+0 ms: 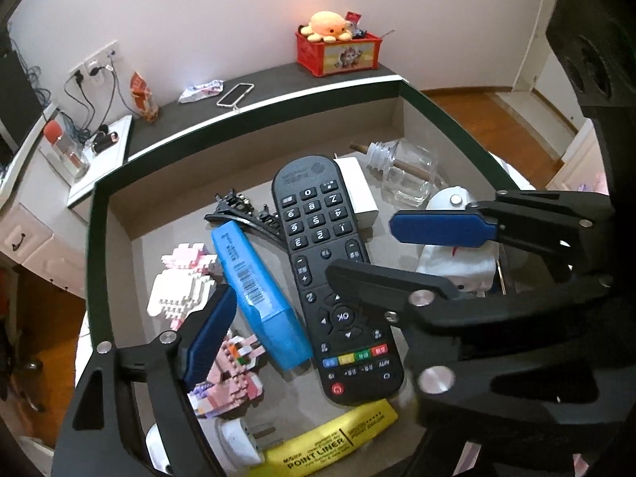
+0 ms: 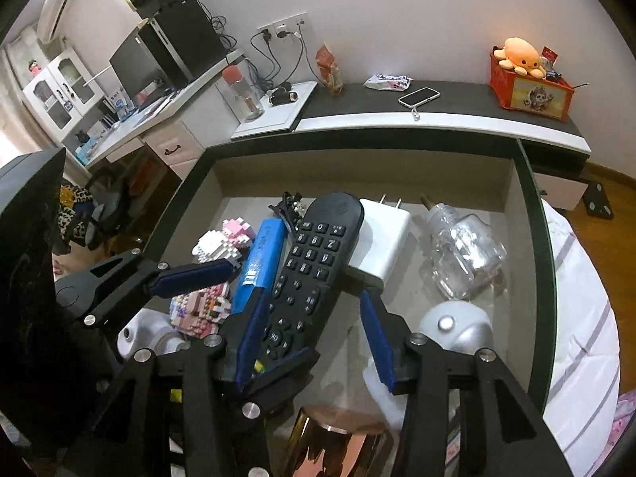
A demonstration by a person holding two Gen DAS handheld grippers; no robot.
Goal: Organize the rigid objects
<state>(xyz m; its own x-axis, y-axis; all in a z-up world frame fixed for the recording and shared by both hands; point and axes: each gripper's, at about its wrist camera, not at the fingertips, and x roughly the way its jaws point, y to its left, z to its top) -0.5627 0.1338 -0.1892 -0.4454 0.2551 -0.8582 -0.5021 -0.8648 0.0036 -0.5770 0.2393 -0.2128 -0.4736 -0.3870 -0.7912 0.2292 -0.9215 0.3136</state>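
Note:
A black remote control (image 1: 332, 278) lies in a green-rimmed box (image 1: 95, 246), across a blue case (image 1: 258, 294) and a white charger (image 1: 357, 190). My left gripper (image 1: 318, 270) hangs open above the remote, one blue pad (image 1: 208, 334) at its left, the other pad (image 1: 441, 228) far right. In the right wrist view my right gripper (image 2: 310, 326) is open, its blue pads either side of the remote's (image 2: 314, 266) near end. The left gripper's pad (image 2: 190, 276) shows at left there.
In the box lie a pink-white brick figure (image 1: 187, 282), a black hair clip (image 1: 242, 210), a clear glass bottle (image 2: 465, 254), a white round device (image 2: 457, 326), a yellow Point Liner pack (image 1: 334, 441). A shelf behind holds a phone (image 2: 419, 97) and red crate (image 2: 530, 87).

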